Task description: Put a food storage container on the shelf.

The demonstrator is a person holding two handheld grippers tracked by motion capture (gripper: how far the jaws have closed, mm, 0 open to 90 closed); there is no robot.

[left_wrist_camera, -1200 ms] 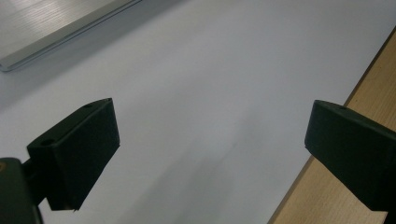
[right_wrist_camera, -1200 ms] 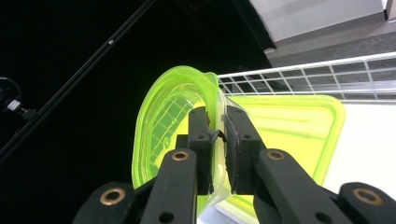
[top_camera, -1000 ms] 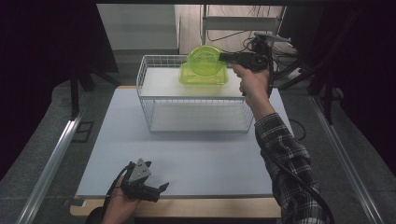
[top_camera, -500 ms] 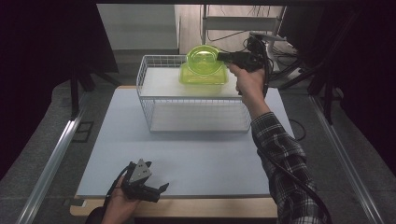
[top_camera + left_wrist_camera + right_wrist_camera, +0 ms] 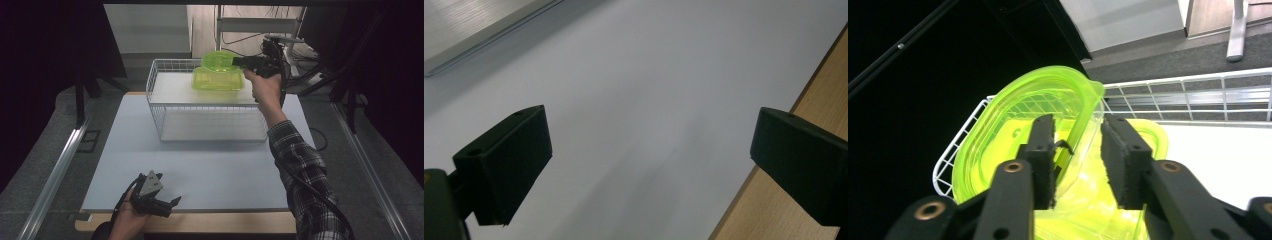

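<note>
My right sleeve point(image 5: 300, 165): black-and-white plaid. Both grippers are black; the left gripper point(image 5: 167, 206) carries a grey three-cornered plate, the right gripper point(image 5: 239, 61) a black cable.

light: dim, dark edges | table point(image 5: 210, 165): evenly lit | focus: soft

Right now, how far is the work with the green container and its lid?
Done: the green container sits in the wire basket. In hand: the right gripper has just been opening; its pads no longer press the lid, which is tilted over the container. Left: withdrawing the gripper. The left gripper is open, near the table edge.
</note>
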